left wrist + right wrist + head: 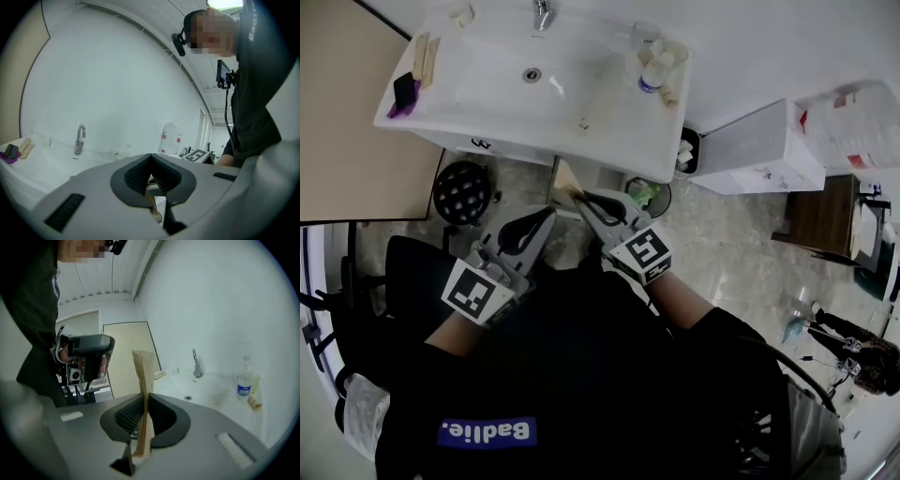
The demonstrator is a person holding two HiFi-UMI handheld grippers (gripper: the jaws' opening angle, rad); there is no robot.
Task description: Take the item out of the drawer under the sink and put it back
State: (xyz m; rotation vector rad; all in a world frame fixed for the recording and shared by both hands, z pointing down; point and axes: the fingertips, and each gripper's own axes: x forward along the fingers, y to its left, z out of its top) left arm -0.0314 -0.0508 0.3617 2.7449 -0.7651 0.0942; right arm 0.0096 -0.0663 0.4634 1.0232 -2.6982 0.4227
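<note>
Take-out half looks done. Flat brown paper packet (143, 376) is out of drawer and stands upright between jaws of my right gripper (142, 420). Jaws nearly closed, pinching packet on both flat sides. Packet is in air in front of sink (431, 117), below its rim. Jaws of my left gripper (542, 223) meet at tips and hold nothing. Drawer itself I cannot make out in any view. Left to do, as I judge: bring packet down into drawer, release it, then close drawer if it stands open.
</note>
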